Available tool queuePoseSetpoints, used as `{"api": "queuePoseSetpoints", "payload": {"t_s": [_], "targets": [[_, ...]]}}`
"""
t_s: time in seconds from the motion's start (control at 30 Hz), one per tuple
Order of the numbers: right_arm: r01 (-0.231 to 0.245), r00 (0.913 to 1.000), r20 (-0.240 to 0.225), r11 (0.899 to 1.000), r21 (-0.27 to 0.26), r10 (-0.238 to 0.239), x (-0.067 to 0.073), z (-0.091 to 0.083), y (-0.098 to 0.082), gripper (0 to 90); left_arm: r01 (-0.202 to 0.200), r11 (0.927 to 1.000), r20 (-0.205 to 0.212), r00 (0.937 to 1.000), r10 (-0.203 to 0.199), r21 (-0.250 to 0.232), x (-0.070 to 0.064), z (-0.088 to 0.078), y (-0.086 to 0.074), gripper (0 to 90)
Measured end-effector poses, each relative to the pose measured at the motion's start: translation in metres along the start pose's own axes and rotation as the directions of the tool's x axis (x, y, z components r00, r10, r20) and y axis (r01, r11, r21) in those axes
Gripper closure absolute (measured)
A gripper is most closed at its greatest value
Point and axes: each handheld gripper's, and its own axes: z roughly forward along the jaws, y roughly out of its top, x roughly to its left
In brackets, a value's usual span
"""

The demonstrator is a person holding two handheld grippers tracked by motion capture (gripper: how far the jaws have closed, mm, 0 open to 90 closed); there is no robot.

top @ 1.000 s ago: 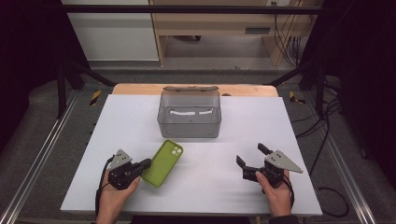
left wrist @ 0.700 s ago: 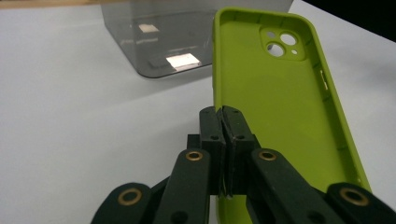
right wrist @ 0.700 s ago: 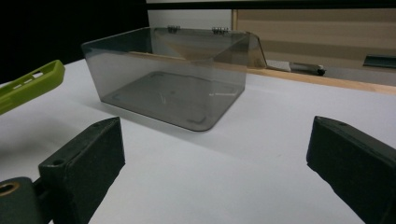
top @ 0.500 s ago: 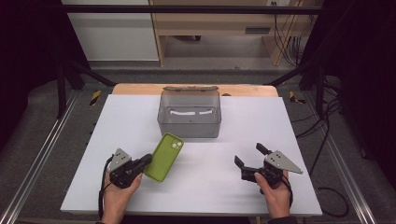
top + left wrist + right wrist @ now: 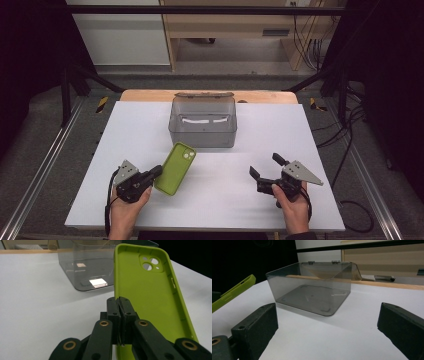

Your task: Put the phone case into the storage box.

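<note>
Matt green silicone case (image 5: 150, 302), glossy smoky plastic box (image 5: 202, 122)

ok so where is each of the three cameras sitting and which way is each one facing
High view: above the person's side, facing forward and down on the white table; both hands show.
Left gripper view: rides the left tongs, shut on the green phone case.
Right gripper view: rides the open right tongs, facing the clear box.
Shared by all: case and box.
</note>
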Motion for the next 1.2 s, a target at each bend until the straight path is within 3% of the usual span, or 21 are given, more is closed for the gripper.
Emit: {"api": "queuePoseSetpoints", "payload": {"t_s": [0.33, 0.4, 0.6, 0.87, 0.97, 1.07, 1.2], "targets": [[0.001, 0.9993, -0.036, 1.0, -0.013, -0.001, 0.005, 0.004, 0.005, 2.9, 0.017, 0.9989, 0.011, 0.9998, -0.016, -0.043, 0.0, 0.0, 0.003, 88.5], [-0.02, 0.999, -0.04, 1.0, -0.016, 0.019, 0.004, 0.006, 0.005, 2.9, 0.01, 0.9988, 0.007, 0.9999, -0.009, -0.049, 0.0, 0.0, 0.004, 88.5], [-0.012, 0.9983, -0.056, 1.0, -0.003, 0.011, 0.01, 0.01, 0.004, 3.0, 0.004, 0.9983, 0.012, 0.9999, -0.004, -0.058, -0.005, 0.001, 0.004, 88.5], [-0.088, 0.9872, -0.134, 0.996, -0.003, 0.087, 0.031, 0.021, 0.007, 3.4, -0.003, 0.9978, 0.018, 0.9998, 0.004, -0.066, -0.012, 0.001, 0.004, 88.4], [-0.066, 0.9853, -0.157, 0.998, 0.014, 0.067, 0.042, 0.026, 0.008, 3.4, -0.005, 0.9973, 0.024, 0.9997, 0.007, -0.073, -0.016, 0.002, 0.005, 88.5], [-0.052, 0.9824, -0.178, 0.998, 0.031, 0.056, 0.05, 0.031, 0.008, 3.6, -0.037, 0.9969, 0.012, 0.9992, 0.038, -0.07, -0.021, -0.001, 0.007, 88.5], [-0.015, 0.9813, -0.191, 0.999, 0.034, 0.022, 0.057, 0.034, 0.011, 4.8, -0.023, 0.996, 0.02, 0.9995, 0.025, -0.086, -0.023, -0.003, 0.011, 88.5]]}}
